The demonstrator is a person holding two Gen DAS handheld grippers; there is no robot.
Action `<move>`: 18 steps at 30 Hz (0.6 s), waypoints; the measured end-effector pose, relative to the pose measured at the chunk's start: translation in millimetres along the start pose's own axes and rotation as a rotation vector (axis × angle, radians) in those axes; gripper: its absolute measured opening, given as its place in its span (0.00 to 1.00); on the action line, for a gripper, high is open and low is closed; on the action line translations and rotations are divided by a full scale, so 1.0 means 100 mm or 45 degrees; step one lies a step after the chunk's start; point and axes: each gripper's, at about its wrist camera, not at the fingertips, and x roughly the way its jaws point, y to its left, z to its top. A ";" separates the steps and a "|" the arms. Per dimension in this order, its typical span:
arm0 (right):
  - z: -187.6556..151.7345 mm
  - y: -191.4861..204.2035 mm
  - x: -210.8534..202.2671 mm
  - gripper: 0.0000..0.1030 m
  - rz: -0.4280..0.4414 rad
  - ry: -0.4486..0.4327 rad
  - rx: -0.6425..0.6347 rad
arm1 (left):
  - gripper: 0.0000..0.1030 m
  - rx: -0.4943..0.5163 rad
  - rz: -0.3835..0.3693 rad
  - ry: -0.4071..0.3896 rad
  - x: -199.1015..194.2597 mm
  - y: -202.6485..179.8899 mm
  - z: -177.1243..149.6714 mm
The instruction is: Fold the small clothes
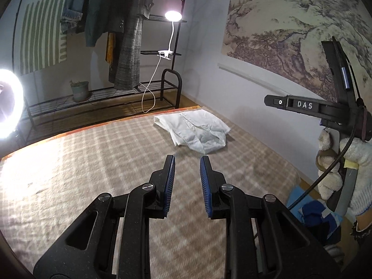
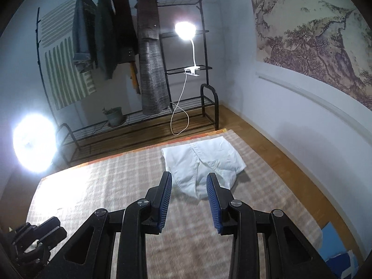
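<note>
A white garment [image 1: 195, 130] lies folded into a rough rectangle at the far right corner of the beige checked blanket [image 1: 93, 162]. My left gripper [image 1: 187, 158] hangs above the blanket short of the garment, open, with nothing between its blue pads. A gloved hand [image 1: 358, 162] at the right edge holds the other tool. In the right wrist view the same garment [image 2: 202, 160] lies just beyond my right gripper [image 2: 189, 174]. That gripper is open and empty above the blanket [image 2: 104, 181].
A black clothes rack [image 2: 162, 116] with hanging clothes, a clip lamp [image 2: 184, 30] and a potted plant [image 2: 114, 115] stands beyond the blanket's far edge. A ring light [image 2: 32, 141] glares at the left. Blue items [image 2: 337, 244] lie on the wooden floor at the right, by the wall.
</note>
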 end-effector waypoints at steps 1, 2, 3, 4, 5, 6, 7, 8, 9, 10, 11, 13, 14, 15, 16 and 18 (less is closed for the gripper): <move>-0.06 0.02 -0.04 0.31 -0.007 -0.006 -0.010 | 0.21 0.014 0.007 -0.005 -0.05 -0.01 -0.06; -0.15 0.06 -0.08 0.31 -0.017 -0.013 -0.021 | 0.21 0.023 0.012 -0.006 -0.07 0.00 -0.09; -0.23 0.08 -0.12 0.31 -0.025 -0.019 -0.032 | 0.21 0.031 0.021 -0.007 -0.10 0.00 -0.15; -0.30 0.11 -0.16 0.31 -0.032 -0.022 -0.040 | 0.21 0.039 0.025 -0.005 -0.12 0.00 -0.19; -0.39 0.13 -0.18 0.31 -0.041 -0.025 -0.044 | 0.21 0.044 0.031 -0.002 -0.14 0.01 -0.24; -0.45 0.14 -0.19 0.31 -0.044 -0.026 -0.041 | 0.21 0.043 0.034 0.000 -0.15 0.02 -0.29; -0.51 0.14 -0.20 0.31 -0.045 -0.026 -0.033 | 0.21 0.039 0.034 0.002 -0.15 0.04 -0.32; -0.58 0.14 -0.20 0.32 -0.041 -0.025 -0.018 | 0.21 0.031 0.031 0.006 -0.16 0.06 -0.36; -0.62 0.14 -0.18 0.32 -0.036 -0.021 -0.005 | 0.24 0.028 0.029 0.010 -0.16 0.07 -0.39; -0.66 0.13 -0.17 0.33 -0.030 -0.015 0.010 | 0.32 0.032 0.027 0.012 -0.16 0.08 -0.41; -0.71 0.13 -0.14 0.34 -0.021 -0.007 0.026 | 0.35 0.036 0.026 0.010 -0.17 0.09 -0.42; -0.77 0.13 -0.08 0.35 -0.020 0.001 0.039 | 0.38 0.057 0.036 -0.005 -0.19 0.09 -0.43; -0.81 0.14 -0.06 0.36 -0.028 0.004 0.036 | 0.39 0.066 0.043 -0.013 -0.21 0.08 -0.45; -0.83 0.16 -0.04 0.36 -0.035 0.007 0.032 | 0.43 0.073 0.045 -0.022 -0.23 0.08 -0.46; -0.85 0.17 -0.02 0.36 -0.037 0.012 0.030 | 0.50 0.074 0.043 -0.031 -0.25 0.08 -0.46; -0.86 0.16 0.01 0.37 -0.034 0.013 0.034 | 0.57 0.061 0.039 -0.041 -0.27 0.09 -0.47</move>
